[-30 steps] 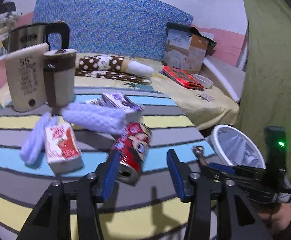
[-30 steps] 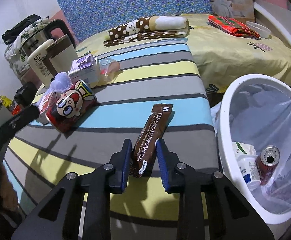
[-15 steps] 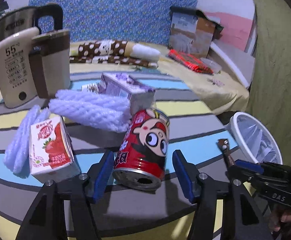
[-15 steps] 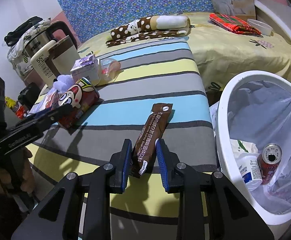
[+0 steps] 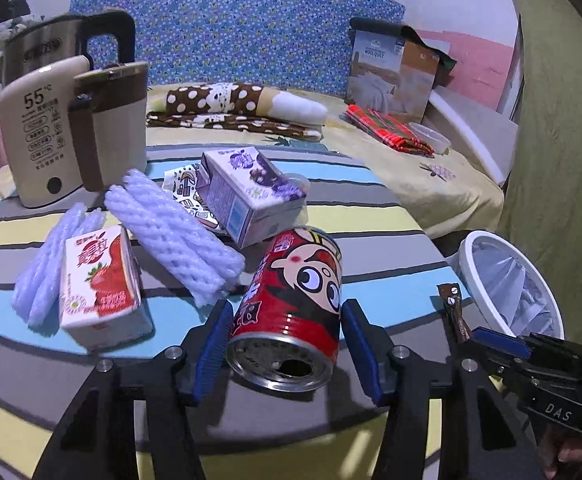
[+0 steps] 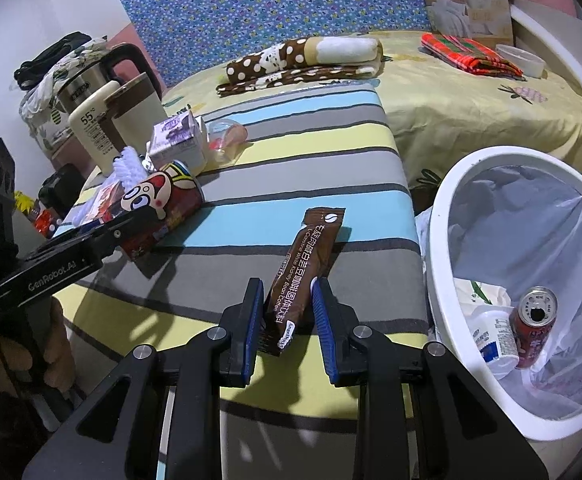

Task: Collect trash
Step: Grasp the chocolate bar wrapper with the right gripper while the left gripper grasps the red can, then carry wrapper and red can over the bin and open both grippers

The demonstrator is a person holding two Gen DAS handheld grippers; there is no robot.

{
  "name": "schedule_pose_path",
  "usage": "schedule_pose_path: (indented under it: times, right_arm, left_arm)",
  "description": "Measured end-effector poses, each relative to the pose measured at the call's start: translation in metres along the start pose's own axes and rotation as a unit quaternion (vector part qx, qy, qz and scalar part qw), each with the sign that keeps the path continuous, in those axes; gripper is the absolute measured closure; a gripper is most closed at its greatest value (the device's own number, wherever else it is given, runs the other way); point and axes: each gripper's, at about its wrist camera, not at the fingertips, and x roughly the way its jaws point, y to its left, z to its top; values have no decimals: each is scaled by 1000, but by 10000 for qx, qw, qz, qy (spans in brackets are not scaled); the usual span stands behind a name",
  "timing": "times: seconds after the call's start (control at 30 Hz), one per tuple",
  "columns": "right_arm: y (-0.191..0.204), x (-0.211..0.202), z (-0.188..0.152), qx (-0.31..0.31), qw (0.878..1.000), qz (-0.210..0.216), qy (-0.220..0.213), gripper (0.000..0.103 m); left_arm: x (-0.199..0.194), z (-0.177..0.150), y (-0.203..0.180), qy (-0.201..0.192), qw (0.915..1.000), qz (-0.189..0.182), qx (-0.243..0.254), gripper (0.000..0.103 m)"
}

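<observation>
A red cartoon can [image 5: 295,308] lies on its side on the striped table [image 5: 375,220]. My left gripper [image 5: 285,340] is open, with one finger on each side of the can. It also shows in the right wrist view [image 6: 159,208]. My right gripper [image 6: 285,310] is shut on a brown coffee sachet [image 6: 305,264], whose far end rests on the table. The sachet shows in the left wrist view [image 5: 453,310]. A white bin [image 6: 447,220] with a plastic liner stands right of the table.
A strawberry carton [image 5: 99,284], purple carton [image 5: 243,196], white foam nets [image 5: 175,236] and kettles [image 5: 63,128] crowd the table's left. The bin holds a can [image 6: 533,326] and a cup [image 6: 495,336]. A bed [image 6: 471,96] lies behind.
My left gripper has moved forward, so its open fingers now straddle the red can. My right gripper has kept its grip on the sachet and barely moved.
</observation>
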Motion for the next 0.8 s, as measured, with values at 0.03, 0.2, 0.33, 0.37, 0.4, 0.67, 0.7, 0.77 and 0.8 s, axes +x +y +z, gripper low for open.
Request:
schedule_pose_path:
  times: [0.03,0.2,0.33,0.37,0.4,0.67,0.7,0.77,0.8]
  right_arm:
    - [0,-2,-1,-9,10000,10,-32,75]
    - [-1,-14,-4,-50,9999,24,-145,76]
    - [-2,-23,-8,-77,9998,43,-194,76]
    - [-2,-25,-8,-77,9998,45,-205,76]
    - [-2,-28,-10,-79,9997,49,-219,76]
    - [-1,-47,-13,-115,9992,59,-376,76]
    - [-1,-49,-14,-113,9991,59,-399,76]
    - [-1,-51,-14,-110,9990,43,-436,76]
    - [-2,-53,-15,-104,9989,26,-458,76]
  left_arm:
    - [-5,-2,-2,-38,10000,3,-18,47]
    - [-27,-13,-14,-170,9998,-29,-48,48]
    - [-45,-23,-23,-239,9997,-75,-57,48]
    - [-49,-26,-25,-250,9997,-72,-46,48]
    - [-52,-28,-28,-258,9996,-76,-43,48]
    - [-76,-36,-45,-343,9992,-175,50,49]
    - [-77,-36,-47,-346,9992,-188,64,49]
    - [-80,-37,-52,-347,9991,-219,98,49]
    - [-80,-37,-55,-349,9991,-234,113,49]
